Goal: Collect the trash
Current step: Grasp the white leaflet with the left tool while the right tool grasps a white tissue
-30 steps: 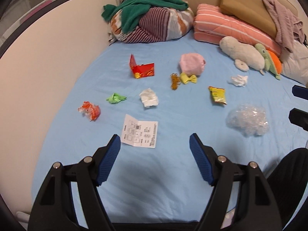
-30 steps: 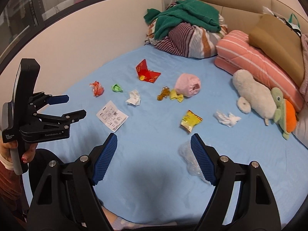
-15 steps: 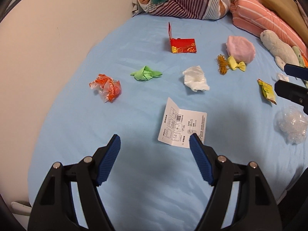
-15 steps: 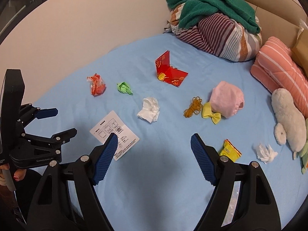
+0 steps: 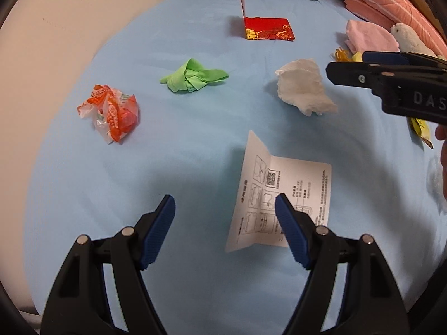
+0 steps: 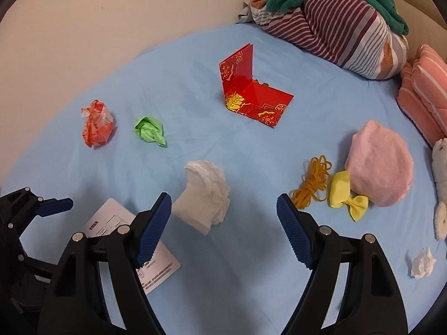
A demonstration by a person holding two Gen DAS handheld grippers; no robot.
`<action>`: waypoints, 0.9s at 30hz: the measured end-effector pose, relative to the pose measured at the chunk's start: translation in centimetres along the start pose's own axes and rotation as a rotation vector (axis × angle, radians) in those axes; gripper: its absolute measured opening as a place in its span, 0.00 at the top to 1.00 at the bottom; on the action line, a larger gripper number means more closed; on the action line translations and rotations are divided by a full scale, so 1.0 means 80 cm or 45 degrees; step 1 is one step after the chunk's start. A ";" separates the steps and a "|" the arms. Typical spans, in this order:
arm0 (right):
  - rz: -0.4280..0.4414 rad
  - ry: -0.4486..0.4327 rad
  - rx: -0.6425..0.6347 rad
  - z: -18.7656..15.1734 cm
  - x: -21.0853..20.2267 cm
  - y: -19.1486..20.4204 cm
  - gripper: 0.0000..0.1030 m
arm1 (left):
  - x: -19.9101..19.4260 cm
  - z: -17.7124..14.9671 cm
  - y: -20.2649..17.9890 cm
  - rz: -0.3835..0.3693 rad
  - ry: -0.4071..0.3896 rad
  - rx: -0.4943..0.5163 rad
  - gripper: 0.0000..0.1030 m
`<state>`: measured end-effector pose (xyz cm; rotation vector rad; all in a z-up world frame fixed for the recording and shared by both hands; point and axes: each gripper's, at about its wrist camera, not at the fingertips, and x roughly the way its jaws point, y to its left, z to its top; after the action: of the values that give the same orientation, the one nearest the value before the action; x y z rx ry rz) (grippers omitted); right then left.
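Blue sheet (image 5: 195,145) strewn with loose trash, left gripper (image 5: 225,206) agape over leaflet (image 5: 282,195), right gripper (image 6: 223,205) agape by tissue (image 6: 205,195)

Both grippers tilt steeply down, jaws spread wide with nothing between the blue pads. The left gripper (image 5: 225,203) sits at the near left; the right gripper (image 6: 223,201) reaches in from the right, just beside it.

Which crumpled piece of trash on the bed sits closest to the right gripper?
The big white tissue wad, just ahead of the right gripper; the green and orange wads lie farther off.
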<state>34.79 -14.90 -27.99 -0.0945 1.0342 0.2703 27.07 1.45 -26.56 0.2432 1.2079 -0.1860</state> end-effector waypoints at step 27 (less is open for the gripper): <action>0.138 -0.034 -0.025 -0.031 -0.096 -0.001 0.93 | -0.062 -0.009 -0.035 -0.090 -0.087 0.113 0.99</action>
<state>29.09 -16.86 -22.65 -0.0525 1.0121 0.3795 23.97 -1.00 -22.40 0.2696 1.1424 -0.3077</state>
